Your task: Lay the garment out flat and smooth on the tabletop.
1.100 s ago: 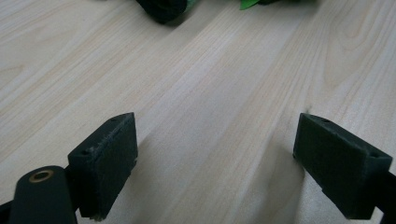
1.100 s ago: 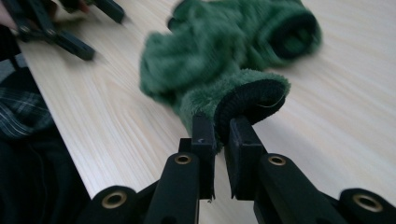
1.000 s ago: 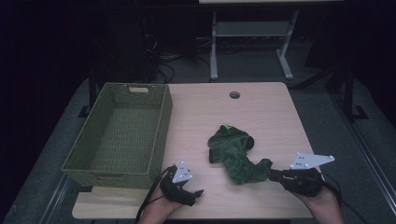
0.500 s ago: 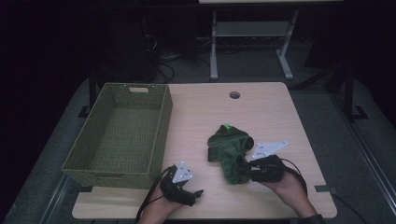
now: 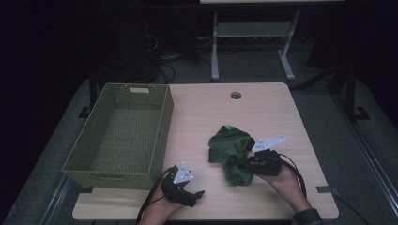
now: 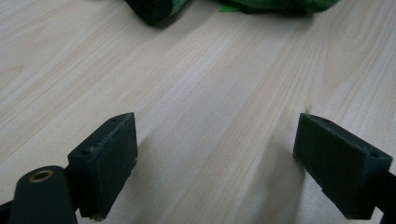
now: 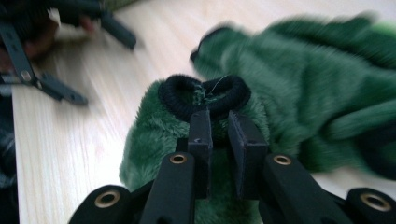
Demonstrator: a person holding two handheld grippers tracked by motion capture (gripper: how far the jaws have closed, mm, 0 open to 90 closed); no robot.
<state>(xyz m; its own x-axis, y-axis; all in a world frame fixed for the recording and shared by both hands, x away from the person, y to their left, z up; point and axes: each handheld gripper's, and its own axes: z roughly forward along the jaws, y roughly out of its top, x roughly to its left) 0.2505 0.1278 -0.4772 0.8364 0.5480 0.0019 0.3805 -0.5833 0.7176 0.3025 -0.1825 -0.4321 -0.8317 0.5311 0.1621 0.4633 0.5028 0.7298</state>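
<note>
Right gripper [image 7: 218, 126] clamped on green fleece garment [image 5: 230, 152] near table [image 5: 263, 103] front edge, jaws just closing. Left gripper [image 6: 217, 161] open, over bare front edge.

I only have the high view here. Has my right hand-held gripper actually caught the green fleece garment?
Observer: Yes. In the right gripper view the right hand-held gripper has just been closing its jaws, and they pinch the green fleece garment just below its black knit cuff.
Operator: And the left one?
Observer: In the left gripper view the left hand-held gripper stands wide open over the bare table, nothing between its jaws.
</note>
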